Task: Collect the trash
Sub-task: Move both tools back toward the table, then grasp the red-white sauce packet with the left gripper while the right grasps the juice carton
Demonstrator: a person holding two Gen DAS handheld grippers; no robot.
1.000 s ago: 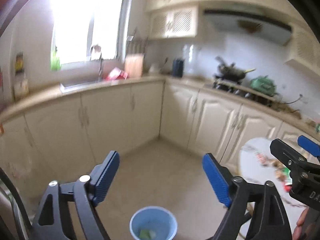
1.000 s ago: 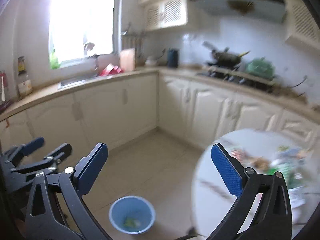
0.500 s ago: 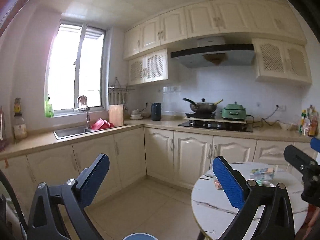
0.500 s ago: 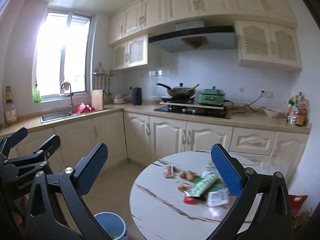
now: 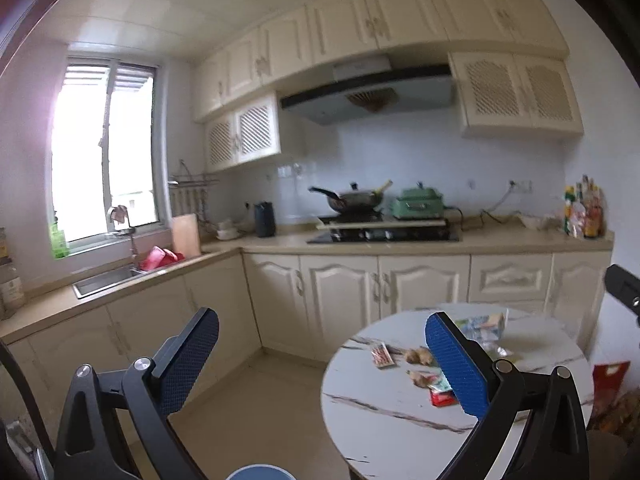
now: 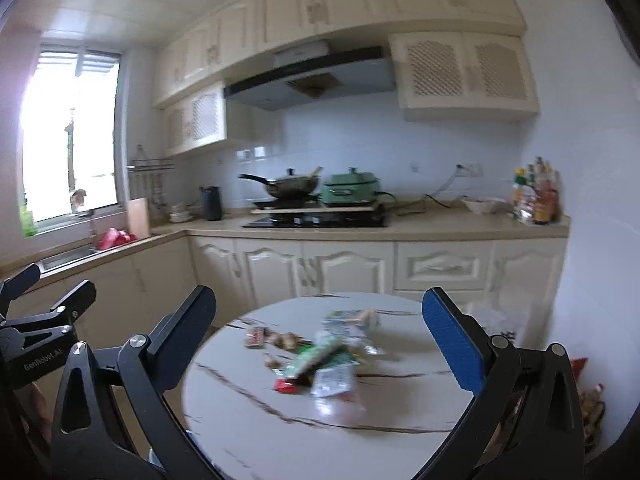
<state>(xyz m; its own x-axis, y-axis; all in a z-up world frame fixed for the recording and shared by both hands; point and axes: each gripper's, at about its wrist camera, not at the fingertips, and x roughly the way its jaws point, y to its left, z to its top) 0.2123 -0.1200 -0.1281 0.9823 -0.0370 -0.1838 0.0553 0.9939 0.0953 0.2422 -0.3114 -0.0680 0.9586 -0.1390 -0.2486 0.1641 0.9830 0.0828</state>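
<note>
Left gripper (image 5: 320, 364): spread wide, empty.
Right gripper (image 6: 320, 346): agape, nothing held.
Trash (image 6: 320, 356): wrappers heaped mid-table (image 6: 248, 420) — bin (image 5: 260, 473) below.
Advice: descend squarely onto one wrapper — pinch its edge.

Wrappers (image 6: 332, 360) on table (image 6: 248, 432) before cabinets (image 6: 344, 268)

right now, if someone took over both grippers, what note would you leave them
Left gripper: open, nothing between the jaws; they have just been opening.
Right gripper: open and empty, aimed at the table.
Trash: wrappers and scraps lie in a loose pile on the round marble table, none gripped.
Blue bin: on the floor left of the table, only its rim showing at the bottom of the left view.
Done: some litter was already in the bin a second ago.
Left: pick up each piece from the table and drop it in the bin.
</note>
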